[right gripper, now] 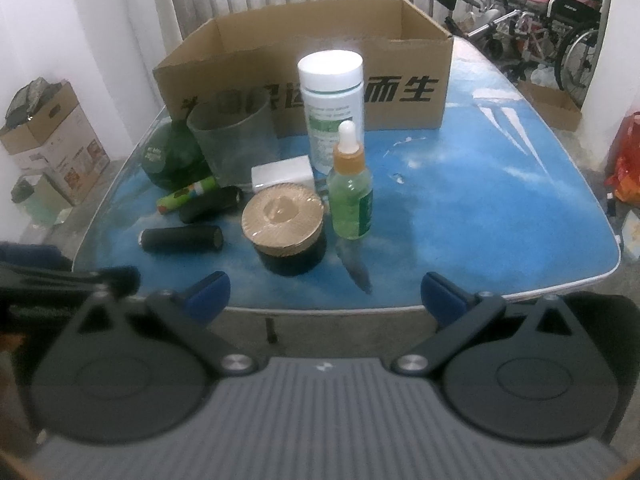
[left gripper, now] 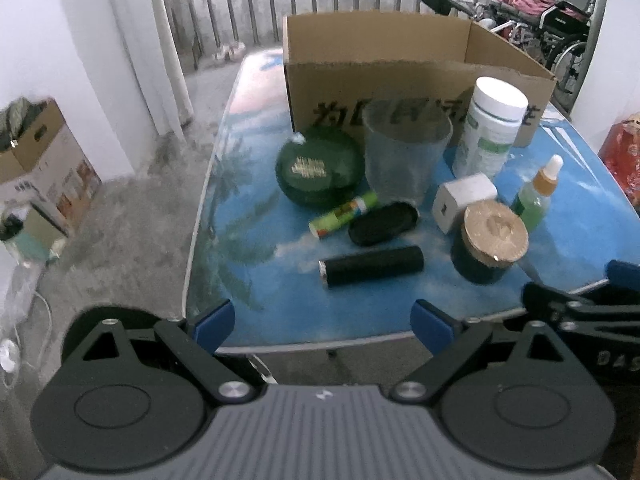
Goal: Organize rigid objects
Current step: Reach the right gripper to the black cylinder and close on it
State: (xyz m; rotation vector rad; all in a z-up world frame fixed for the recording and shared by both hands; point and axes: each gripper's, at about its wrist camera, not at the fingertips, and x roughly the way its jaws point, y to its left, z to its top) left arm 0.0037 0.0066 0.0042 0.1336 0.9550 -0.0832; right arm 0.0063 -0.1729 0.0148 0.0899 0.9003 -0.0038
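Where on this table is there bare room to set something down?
The blue tabletop is bare right of the green dropper bottle, up to the cardboard box. The left half is crowded around the gold-lidded dark jar and black cylinder.

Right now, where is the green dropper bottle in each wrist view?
Left wrist: the dropper bottle stands right of centre, behind the gold-lidded jar.
Right wrist: dropper bottle near centre, right of the jar.
Shared landmark: the cardboard box behind.
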